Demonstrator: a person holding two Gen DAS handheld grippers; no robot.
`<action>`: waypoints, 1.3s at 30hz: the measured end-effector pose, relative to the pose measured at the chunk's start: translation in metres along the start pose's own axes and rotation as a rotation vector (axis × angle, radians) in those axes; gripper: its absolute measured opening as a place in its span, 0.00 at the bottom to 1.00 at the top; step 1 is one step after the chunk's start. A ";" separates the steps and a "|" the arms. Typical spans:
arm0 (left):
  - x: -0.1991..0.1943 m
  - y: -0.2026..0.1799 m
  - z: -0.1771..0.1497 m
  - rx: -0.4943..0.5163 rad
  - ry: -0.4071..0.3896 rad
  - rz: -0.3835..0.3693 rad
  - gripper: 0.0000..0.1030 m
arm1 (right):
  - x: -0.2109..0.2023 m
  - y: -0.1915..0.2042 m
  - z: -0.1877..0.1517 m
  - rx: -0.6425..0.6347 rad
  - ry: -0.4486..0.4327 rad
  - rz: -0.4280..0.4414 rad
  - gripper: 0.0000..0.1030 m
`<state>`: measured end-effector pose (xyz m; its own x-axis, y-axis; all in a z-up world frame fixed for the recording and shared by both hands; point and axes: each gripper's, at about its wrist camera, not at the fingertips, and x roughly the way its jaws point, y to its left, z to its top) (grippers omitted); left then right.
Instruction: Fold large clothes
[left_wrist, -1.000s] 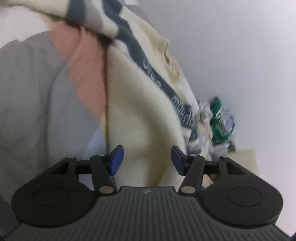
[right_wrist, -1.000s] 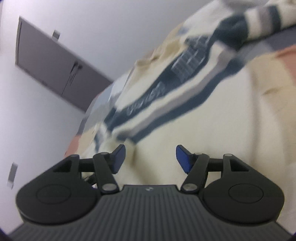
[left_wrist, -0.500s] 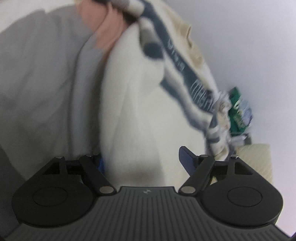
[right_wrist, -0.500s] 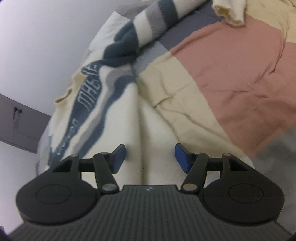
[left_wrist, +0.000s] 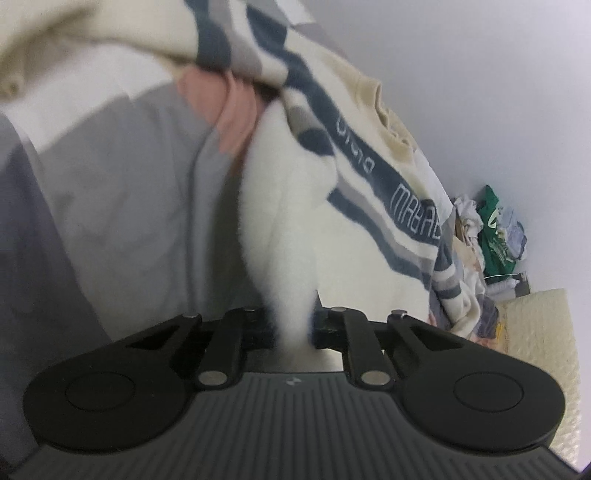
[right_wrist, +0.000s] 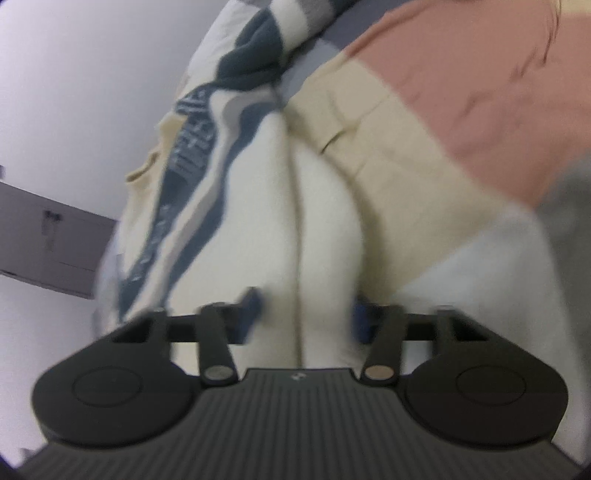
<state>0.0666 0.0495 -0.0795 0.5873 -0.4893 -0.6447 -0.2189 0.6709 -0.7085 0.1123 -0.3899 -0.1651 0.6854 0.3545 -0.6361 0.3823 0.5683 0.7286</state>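
Now, left gripper (left_wrist: 293, 326) closing — jaws pinched narrow on a fold of the cream sweater (left_wrist: 288, 236), fleece squeezed up between them. Sweater spread over the colour-block bedspread (left_wrist: 122, 206), navy lettered stripe (left_wrist: 369, 173) running toward a clothes pile (left_wrist: 495, 229) by the wall. Right gripper (right_wrist: 304, 314) likewise closing on a thick cream bunch of that same sweater (right_wrist: 314, 221) — blue fingers (right_wrist: 251, 306) pressing both sides. Bedspread (right_wrist: 461, 92) to its right.
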 end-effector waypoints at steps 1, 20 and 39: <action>-0.006 -0.002 0.001 0.011 -0.009 0.012 0.14 | -0.002 0.001 -0.007 0.000 0.008 0.009 0.27; -0.013 -0.026 0.002 0.262 0.109 0.306 0.25 | -0.055 0.031 -0.012 -0.118 0.005 -0.220 0.26; 0.005 -0.111 0.002 0.476 -0.102 0.299 0.63 | -0.067 -0.012 0.164 -0.180 -0.446 -0.372 0.65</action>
<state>0.0957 -0.0264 -0.0034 0.6315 -0.1993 -0.7493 -0.0254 0.9606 -0.2769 0.1637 -0.5423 -0.0901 0.7343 -0.2151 -0.6438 0.5620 0.7246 0.3990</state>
